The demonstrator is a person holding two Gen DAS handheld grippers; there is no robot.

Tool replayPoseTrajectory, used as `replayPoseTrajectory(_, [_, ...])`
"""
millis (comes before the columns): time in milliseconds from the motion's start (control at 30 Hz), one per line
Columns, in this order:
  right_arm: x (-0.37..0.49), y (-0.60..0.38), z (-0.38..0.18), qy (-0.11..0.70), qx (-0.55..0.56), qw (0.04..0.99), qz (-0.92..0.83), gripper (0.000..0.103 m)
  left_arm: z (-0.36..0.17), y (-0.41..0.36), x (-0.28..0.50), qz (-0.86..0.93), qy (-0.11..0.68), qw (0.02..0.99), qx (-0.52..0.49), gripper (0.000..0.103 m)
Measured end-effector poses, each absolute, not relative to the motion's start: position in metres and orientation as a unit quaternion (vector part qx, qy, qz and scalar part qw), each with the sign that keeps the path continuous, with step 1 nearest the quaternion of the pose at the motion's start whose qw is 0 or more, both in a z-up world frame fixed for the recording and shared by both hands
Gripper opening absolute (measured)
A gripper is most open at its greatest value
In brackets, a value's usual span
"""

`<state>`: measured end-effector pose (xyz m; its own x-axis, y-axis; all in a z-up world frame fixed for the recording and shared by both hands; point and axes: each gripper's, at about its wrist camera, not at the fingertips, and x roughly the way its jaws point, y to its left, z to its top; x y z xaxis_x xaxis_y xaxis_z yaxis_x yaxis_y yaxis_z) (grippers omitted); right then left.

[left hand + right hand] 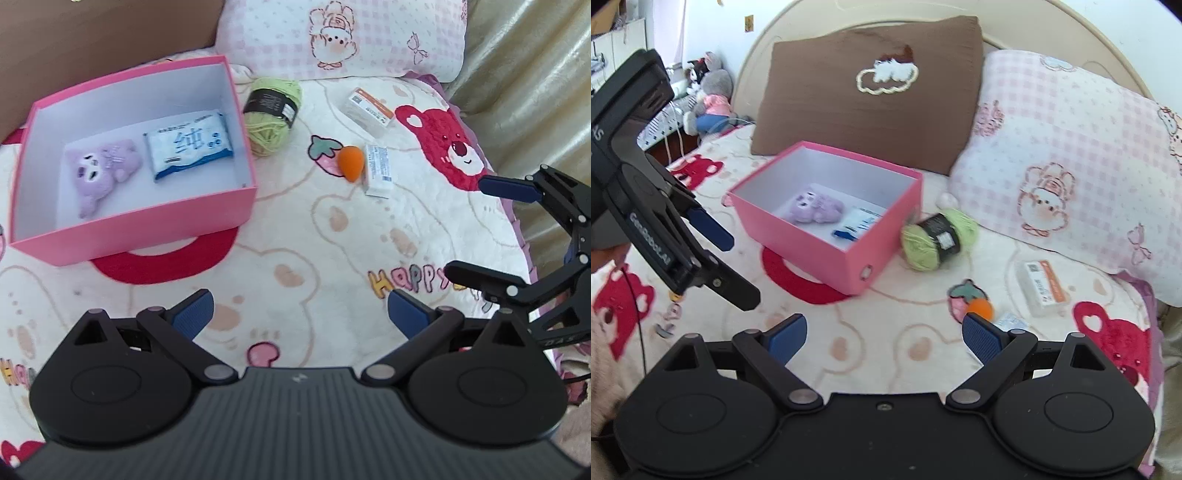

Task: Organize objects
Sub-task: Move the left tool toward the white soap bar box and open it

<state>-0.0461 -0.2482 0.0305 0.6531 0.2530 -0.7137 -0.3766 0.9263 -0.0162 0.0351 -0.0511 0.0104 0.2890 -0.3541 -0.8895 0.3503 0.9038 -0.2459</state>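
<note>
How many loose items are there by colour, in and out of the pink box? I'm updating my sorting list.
Purple: 1, plush toy, in the pink box
Blue-and-white: 1, tissue pack, in the box
Green: 1, yarn ball, outside
Orange: 1, egg-shaped sponge, outside
White: 2, small cartons, outside
Total: 6

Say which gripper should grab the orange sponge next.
Probably right. The right gripper is open, with the orange sponge just past its right fingertip; the left gripper, also open, sits farther back.
</note>
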Motion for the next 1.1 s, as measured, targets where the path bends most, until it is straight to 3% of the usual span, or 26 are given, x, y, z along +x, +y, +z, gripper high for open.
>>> replayPoseTrajectory(767, [0.01, -0.309, -0.047, 0.42, -0.222, 0.858, 0.196, 0.093, -0.075, -0.149, 0.089, -0.226, 0.576, 0.784, -0.055, 0.099])
replayPoseTrajectory(1033, [0.03, -0.294, -0.073, 0.445, -0.365, 0.778, 0.25, 0.092, -0.098, -0.166, 0.104, -0.238, 0.552, 0.787, -0.139, 0.099])
replayPoseTrajectory(1100, [0.035, -0.294, -0.089, 0.435, -0.42, 0.756, 0.248, 0.088, -0.106, -0.173, 0.108, -0.233, 0.549, 0.79, -0.143, 0.093])
